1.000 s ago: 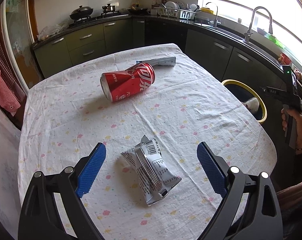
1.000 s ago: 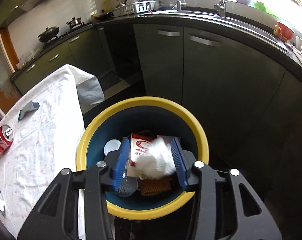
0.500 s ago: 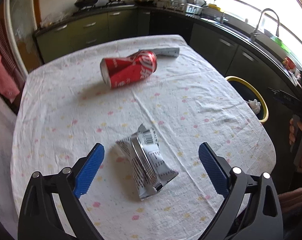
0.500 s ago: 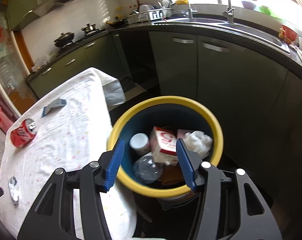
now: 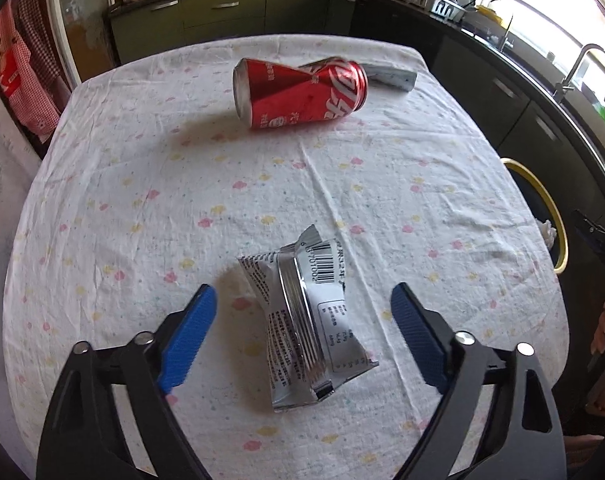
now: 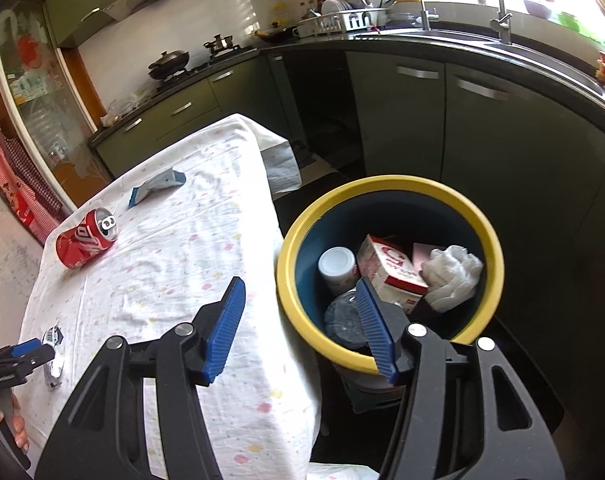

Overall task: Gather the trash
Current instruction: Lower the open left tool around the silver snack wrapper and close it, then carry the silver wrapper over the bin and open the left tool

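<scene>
A flowered tablecloth point(image 5: 142, 168) covers the table to its edges and hangs over the far corner. Beyond the table's far edge, green cabinets point(image 6: 402, 120) carry a dark counter point(image 6: 502, 46). On it stand a wok point(image 6: 168, 65) and a small pot point(image 6: 218, 43) on the stove, a dish rack point(image 6: 342, 19) with plates, and 2 taps point(image 6: 502, 20) at the sink under a bright window. Red checked cloth point(image 5: 26, 76) hangs by a glass door point(image 6: 34, 92) past the table's left edge.

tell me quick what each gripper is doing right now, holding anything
Left gripper: open, jaws just closing in around the silver wrapper, not touching it.
Right gripper: open and empty, jaws just opening.
</scene>
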Motion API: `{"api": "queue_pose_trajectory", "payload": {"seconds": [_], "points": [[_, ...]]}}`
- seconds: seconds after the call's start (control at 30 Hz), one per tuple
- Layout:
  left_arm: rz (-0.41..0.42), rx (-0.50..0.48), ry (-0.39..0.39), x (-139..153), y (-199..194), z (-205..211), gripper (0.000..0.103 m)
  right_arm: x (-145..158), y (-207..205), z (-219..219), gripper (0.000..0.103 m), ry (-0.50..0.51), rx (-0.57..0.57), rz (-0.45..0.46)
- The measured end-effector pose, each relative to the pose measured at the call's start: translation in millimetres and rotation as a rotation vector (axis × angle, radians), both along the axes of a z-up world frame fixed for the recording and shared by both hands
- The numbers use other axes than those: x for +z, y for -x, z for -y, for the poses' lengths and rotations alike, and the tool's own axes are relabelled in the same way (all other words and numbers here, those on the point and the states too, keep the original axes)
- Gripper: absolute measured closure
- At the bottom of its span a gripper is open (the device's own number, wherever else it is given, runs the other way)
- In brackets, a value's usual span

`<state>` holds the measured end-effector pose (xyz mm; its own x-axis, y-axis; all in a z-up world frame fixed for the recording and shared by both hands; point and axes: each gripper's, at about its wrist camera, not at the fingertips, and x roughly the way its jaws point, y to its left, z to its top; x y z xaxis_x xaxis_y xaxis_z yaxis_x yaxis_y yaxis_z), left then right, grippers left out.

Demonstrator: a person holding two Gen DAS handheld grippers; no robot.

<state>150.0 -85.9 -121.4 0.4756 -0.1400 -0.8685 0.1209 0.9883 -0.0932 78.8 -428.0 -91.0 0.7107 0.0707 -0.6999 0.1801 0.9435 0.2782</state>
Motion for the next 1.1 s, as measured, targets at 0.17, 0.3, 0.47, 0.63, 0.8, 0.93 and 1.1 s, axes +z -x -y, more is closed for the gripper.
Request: {"api": "queue_pose_trajectory", "payload": {"seconds": [0.17, 0.3, 0.47, 0.63, 0.8, 0.93, 1.1], "points": [[-0.047, -0.007, 0.001, -8, -1, 2, 0.034, -3, -1, 3, 0.047, -0.013, 0.000, -0.004], [-0.050, -0.012, -0.024, -9, -1, 4, 0.046, -4, 0, 3, 0.047, -0.017, 0.000, 0.000], [-0.047, -0.019, -0.050, -9, -2, 4, 0.061, -4, 1, 4, 0.046, -0.020, 0.001, 0.001], [-0.041, -0.045, -0.050, -6, 1, 7, 0.063, -4, 2, 5, 0.046, -0.023, 0.002, 0.000], [0.000, -0.107, -0.047, 11, 5, 25, 0.063, -5, 3, 8, 0.046, -0.010, -0.011, -0.004], [0.050, -0.205, -0.034, 30, 1, 58, 0.063, -8, 9, 18, 0.046, -0.004, -0.048, -0.006], [0.111, -0.392, 0.008, 54, -9, 125, 0.063, -10, 24, 41, 0.046, 0.001, -0.119, -0.012]]}}
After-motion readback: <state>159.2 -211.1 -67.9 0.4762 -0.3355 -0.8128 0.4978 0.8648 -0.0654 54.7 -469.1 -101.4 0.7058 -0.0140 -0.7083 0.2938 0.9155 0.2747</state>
